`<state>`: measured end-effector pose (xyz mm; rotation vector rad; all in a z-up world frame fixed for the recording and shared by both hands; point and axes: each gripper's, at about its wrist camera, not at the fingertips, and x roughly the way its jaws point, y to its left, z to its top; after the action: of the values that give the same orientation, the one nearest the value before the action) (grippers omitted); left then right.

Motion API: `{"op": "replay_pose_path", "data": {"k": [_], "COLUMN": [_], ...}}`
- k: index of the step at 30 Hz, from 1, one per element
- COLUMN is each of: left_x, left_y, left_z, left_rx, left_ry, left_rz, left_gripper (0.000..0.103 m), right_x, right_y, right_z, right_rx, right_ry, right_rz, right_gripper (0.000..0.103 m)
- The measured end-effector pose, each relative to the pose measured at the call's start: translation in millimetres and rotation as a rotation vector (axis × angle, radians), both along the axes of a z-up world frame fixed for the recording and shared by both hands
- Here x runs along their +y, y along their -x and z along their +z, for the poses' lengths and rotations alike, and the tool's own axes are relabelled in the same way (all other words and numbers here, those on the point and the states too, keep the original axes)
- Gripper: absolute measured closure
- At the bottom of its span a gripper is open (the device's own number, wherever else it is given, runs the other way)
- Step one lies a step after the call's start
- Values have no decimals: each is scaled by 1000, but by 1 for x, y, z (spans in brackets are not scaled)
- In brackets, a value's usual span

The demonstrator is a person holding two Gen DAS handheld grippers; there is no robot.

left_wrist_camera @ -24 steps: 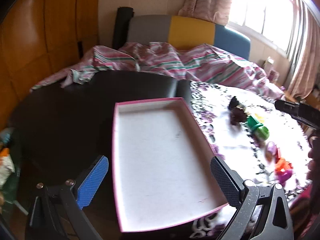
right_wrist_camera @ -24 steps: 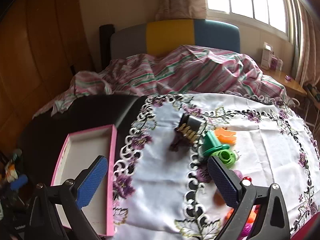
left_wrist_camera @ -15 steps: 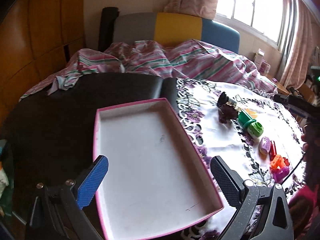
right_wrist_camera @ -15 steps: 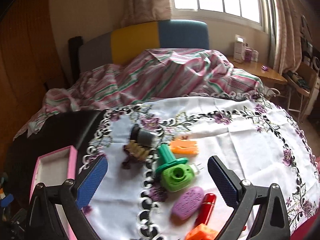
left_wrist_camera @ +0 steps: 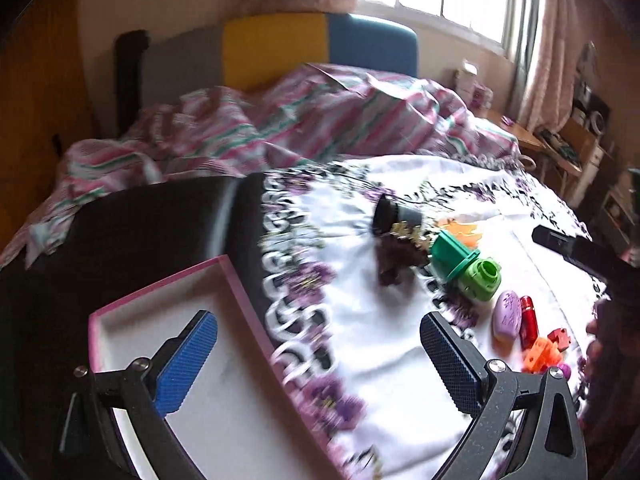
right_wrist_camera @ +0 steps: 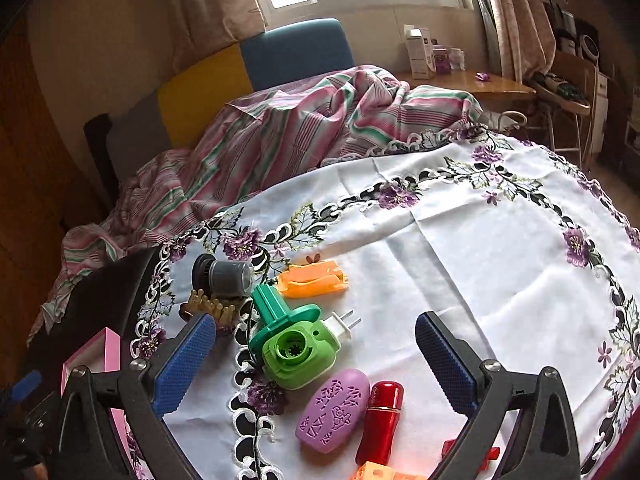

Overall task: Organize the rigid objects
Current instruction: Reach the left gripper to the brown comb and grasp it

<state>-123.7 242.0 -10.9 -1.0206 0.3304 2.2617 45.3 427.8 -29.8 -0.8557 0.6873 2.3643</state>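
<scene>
blue-padded right gripper (right_wrist_camera: 314,354) gapes over green plug (right_wrist_camera: 298,354); left gripper (left_wrist_camera: 318,356) gapes too

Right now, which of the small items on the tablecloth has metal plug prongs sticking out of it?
The light green plug-in device, lying beside the dark green piece. Two metal prongs project from its right side; the purple oval and red tube show none.

A shallow pink-rimmed cardboard tray with a white floor (left_wrist_camera: 240,412) lies open and empty on the dark tabletop, its right edge just over the embroidered white cloth. On that cloth a cluster lies close together: a grey-and-black cylinder (right_wrist_camera: 226,276) on its side, an orange plastic clip (right_wrist_camera: 314,280), a dark green T-shaped plastic piece (right_wrist_camera: 276,312) touching a light green plug-in device (right_wrist_camera: 298,356) with two prongs. Nearer are a purple oval embossed case (right_wrist_camera: 334,410) and a red lipstick-like tube (right_wrist_camera: 380,420) side by side.
</scene>
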Motion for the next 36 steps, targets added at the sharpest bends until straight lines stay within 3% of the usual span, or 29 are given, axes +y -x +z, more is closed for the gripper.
{"op": "replay_pose_path", "data": {"k": [10, 16, 19, 22, 24, 33, 36], "left_x": [103, 135, 144, 152, 150, 114, 101], "left_y": [34, 53, 58, 64, 62, 35, 20], "left_z": [-41, -67, -78, -92, -92, -83, -76], "left_rx": [-78, -137, -153, -217, -217, -193, -141], "left_ry": [23, 28, 38, 34, 19, 3, 20], "left_rz": [-159, -161, -164, -186, -172, -155, -146], "left_gripper": [2, 2, 12, 43, 55, 56, 56], "right_x": [8, 10, 11, 11, 10, 5, 5], "right_y": [-3, -5, -5, -4, -3, 1, 4], "right_z": [-3, -5, -5, -5, -5, -7, -9], "right_rx": [12, 23, 30, 28, 26, -2, -19], "right_ry": [57, 80, 84, 84, 82, 58, 57], "right_rz": [-14, -17, -19, -17, -15, 6, 11], "right_gripper": [1, 1, 1, 1, 1, 2, 2]}}
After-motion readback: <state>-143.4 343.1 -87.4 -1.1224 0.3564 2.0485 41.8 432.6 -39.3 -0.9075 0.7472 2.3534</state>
